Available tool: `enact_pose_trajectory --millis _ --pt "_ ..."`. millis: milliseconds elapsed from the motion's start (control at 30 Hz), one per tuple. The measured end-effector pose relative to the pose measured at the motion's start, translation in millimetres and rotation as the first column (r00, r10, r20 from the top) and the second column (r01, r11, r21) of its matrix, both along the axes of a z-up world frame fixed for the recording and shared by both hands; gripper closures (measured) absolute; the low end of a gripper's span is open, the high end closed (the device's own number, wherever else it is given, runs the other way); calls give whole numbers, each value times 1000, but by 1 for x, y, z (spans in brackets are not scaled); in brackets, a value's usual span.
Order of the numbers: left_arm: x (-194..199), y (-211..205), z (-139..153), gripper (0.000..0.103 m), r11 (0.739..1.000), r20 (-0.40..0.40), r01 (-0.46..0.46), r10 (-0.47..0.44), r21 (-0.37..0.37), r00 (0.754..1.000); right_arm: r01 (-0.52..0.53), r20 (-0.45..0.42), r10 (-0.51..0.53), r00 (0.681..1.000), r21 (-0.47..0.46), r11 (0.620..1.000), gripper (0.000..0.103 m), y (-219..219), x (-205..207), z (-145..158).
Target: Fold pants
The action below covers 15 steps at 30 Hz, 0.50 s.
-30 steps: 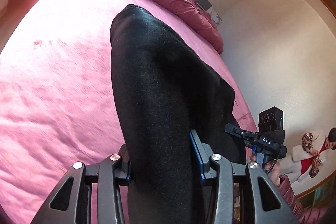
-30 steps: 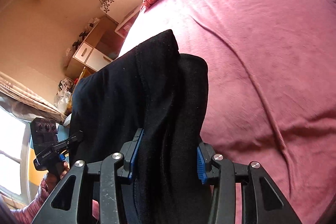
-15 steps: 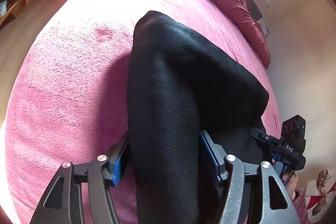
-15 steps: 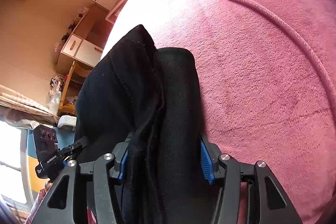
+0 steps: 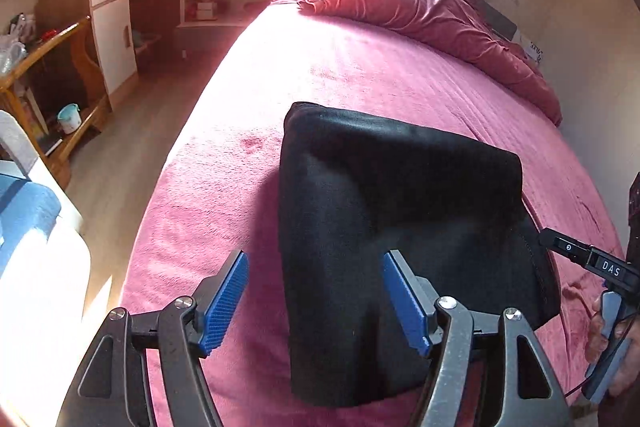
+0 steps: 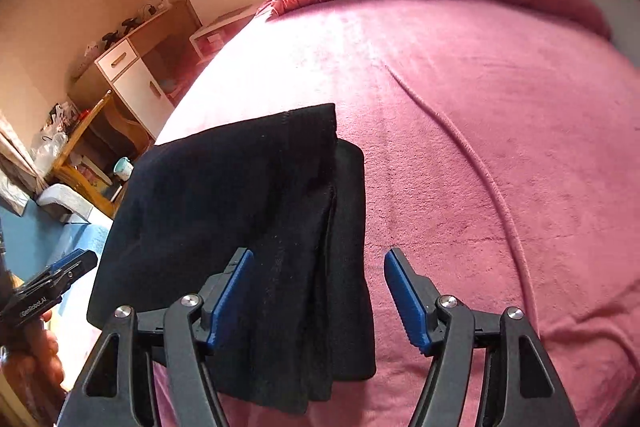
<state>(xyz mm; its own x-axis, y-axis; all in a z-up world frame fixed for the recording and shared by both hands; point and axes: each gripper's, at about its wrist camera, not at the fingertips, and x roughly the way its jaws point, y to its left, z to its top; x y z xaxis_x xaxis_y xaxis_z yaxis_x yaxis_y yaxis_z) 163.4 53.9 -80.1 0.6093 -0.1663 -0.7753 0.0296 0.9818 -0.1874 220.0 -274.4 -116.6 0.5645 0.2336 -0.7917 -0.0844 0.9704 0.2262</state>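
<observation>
since a second ago both sets of jaws have let go of the black cloth and the cameras have tipped up, so the far end of the bed now shows.

left wrist view: the left gripper [image 5: 316, 301] is spread and opening further; the pants [image 5: 400, 227], folded into a thick black bundle, lie on the pink bedspread [image 5: 360, 67]. the bundle's near edge sits between the pads but neither blue pad presses it. the tool angles steeply down over the bundle's near left corner. risk: the inner finger [image 5: 404, 297] lies close against the cloth, so pulling back could snag a layer and drag the fold open.

right wrist view: the right gripper [image 6: 318, 301] is also opening, nothing pinched, tilted down at the bundle's right edge. the stacked layers there look uneven and may slip apart if brushed.
</observation>
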Motion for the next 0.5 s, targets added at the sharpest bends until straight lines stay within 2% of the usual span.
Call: enact_pose_trajectory --millis 167,500 --pt "-35 -7 9 32 999 31 -26 25 31 999 5 59 -1 998 -53 999 33 21 -35 13" --pt "-85 -10 26 32 997 119 -63 56 53 991 51 114 -37 993 -122 991 31 59 -78 22"
